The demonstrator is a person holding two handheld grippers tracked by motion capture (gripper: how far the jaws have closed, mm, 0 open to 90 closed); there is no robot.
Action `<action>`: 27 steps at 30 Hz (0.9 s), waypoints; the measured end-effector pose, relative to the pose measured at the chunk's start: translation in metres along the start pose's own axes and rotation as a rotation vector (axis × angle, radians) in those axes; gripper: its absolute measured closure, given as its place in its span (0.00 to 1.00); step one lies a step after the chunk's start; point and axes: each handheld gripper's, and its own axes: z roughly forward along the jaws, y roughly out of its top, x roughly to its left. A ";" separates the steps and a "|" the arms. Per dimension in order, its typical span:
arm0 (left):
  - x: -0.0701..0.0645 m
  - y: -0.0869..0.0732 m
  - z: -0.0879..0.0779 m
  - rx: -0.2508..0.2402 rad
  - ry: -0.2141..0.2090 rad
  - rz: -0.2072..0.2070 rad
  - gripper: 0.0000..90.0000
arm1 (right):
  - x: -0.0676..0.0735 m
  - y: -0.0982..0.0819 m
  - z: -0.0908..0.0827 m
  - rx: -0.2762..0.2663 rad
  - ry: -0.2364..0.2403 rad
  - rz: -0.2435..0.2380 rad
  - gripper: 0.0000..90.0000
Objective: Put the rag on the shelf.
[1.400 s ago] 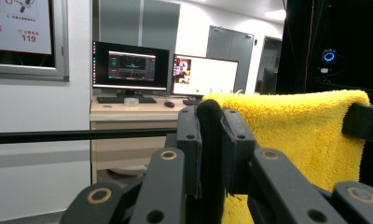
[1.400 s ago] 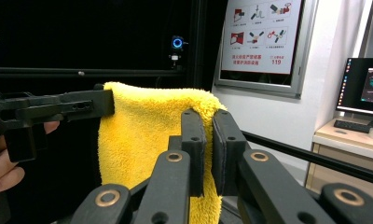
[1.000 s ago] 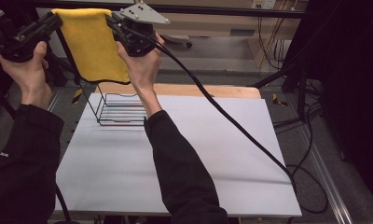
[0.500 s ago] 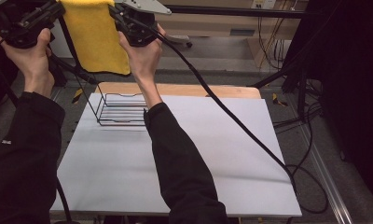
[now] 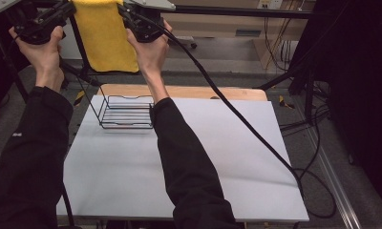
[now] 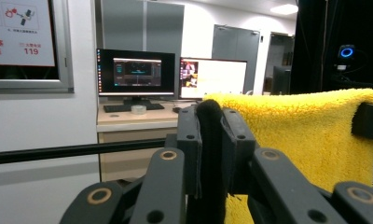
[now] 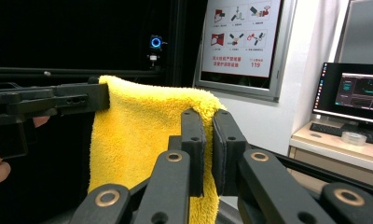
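Note:
A yellow towel (image 5: 105,40) hangs spread between my two grippers, high above the far edge of the table. My left gripper (image 5: 67,8) is shut on its upper left corner, and my right gripper (image 5: 125,10) is shut on its upper right corner. In the left gripper view the jaws (image 6: 216,116) pinch the towel's (image 6: 306,135) edge, and the right gripper (image 6: 369,120) grips the far corner. In the right gripper view the jaws (image 7: 208,122) clamp the towel (image 7: 138,140), with the left gripper (image 7: 100,95) on the other corner.
A black wire rack (image 5: 124,113) stands at the far left of the white table (image 5: 203,167). A black cable (image 5: 237,114) trails from the right gripper across the table to the floor at the right. A desk with monitors (image 6: 135,74) stands beyond.
Both hands have moved toward the top of the high view and slightly right, carrying the stretched towel with them. Both grips stay the same.

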 end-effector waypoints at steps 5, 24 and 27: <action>0.005 -0.009 0.006 0.024 0.011 0.040 0.88 | -0.003 -0.008 0.008 0.013 0.008 0.003 0.94; 0.012 -0.057 -0.011 0.090 -0.041 0.042 0.88 | 0.002 -0.057 0.002 0.108 0.041 0.041 0.94; 0.012 -0.064 -0.013 0.101 -0.043 0.040 0.88 | 0.003 -0.062 0.001 0.120 0.045 0.038 0.94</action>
